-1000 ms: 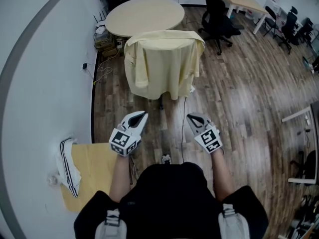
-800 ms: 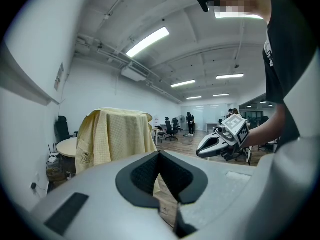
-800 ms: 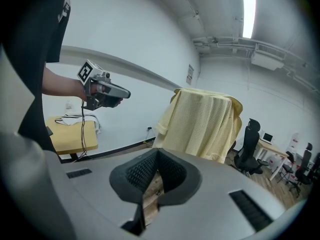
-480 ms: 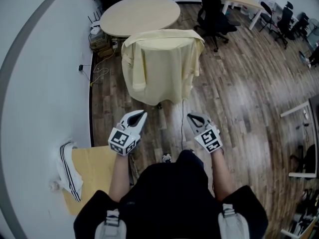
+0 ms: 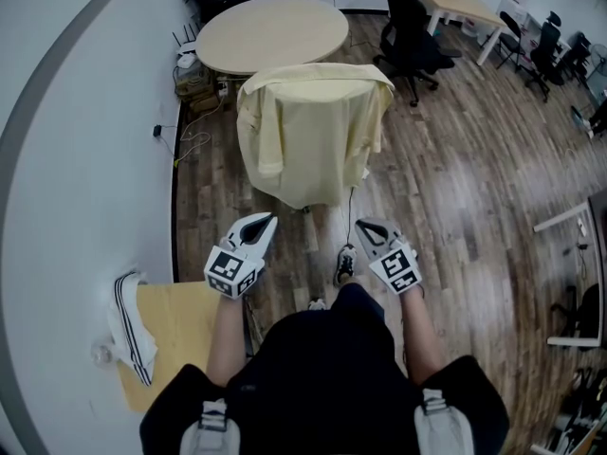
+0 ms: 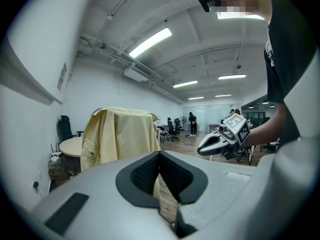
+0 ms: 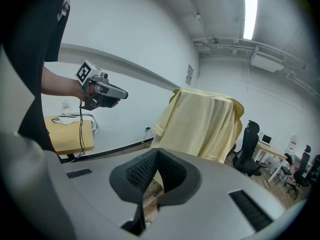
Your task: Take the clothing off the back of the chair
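A pale yellow shirt (image 5: pixel 311 126) hangs draped over the back of a chair, ahead of me on the wood floor; the chair itself is hidden under it. The same shirt (image 6: pixel 118 136) fills the middle left of the left gripper view, and the shirt (image 7: pixel 202 126) stands at the centre right of the right gripper view. My left gripper (image 5: pixel 266 222) and right gripper (image 5: pixel 365 227) are both shut and empty, held side by side a little short of the shirt, apart from it. The right gripper (image 6: pixel 204 148) shows in the left gripper view, and the left gripper (image 7: pixel 122 94) shows in the right gripper view.
A round beige table (image 5: pixel 272 30) stands just behind the chair by the curved white wall (image 5: pixel 76 140). Black office chairs (image 5: pixel 410 28) and desks stand at the back right. A low yellow table (image 5: pixel 175 335) with a striped white cloth (image 5: pixel 128 320) is at my left. Cables lie on the floor.
The shirt-draped chair sits slightly nearer and more central than a second ago. A shoe now shows on the floor between the grippers. Both grippers stay shut.
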A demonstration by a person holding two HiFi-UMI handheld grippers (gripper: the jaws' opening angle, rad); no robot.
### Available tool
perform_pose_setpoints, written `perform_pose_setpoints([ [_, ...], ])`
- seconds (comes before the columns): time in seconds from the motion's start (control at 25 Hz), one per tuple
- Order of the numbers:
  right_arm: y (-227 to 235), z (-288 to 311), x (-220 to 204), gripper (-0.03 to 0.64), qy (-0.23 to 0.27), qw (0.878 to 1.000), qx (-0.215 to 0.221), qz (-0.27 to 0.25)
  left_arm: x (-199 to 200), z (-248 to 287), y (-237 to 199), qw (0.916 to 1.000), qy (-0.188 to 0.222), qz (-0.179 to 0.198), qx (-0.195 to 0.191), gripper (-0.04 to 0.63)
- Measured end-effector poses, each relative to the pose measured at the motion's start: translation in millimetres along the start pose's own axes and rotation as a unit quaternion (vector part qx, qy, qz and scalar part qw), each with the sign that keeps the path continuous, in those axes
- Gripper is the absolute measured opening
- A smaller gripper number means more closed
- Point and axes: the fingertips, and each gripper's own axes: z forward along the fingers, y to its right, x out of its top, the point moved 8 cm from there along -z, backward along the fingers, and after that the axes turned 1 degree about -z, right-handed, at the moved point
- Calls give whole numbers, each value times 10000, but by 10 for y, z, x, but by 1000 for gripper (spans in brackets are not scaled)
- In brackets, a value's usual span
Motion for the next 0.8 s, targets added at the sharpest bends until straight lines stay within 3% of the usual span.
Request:
perform_pose_setpoints([
  [0.6, 431, 357, 5, -6, 246, 9997, 8, -12, 50, 348, -318, 9999, -113, 55, 75, 0],
  [0.8, 625, 483, -19, -6, 118, 9998, -125, 103, 114, 496, -458, 9998, -130, 82, 104, 0],
])
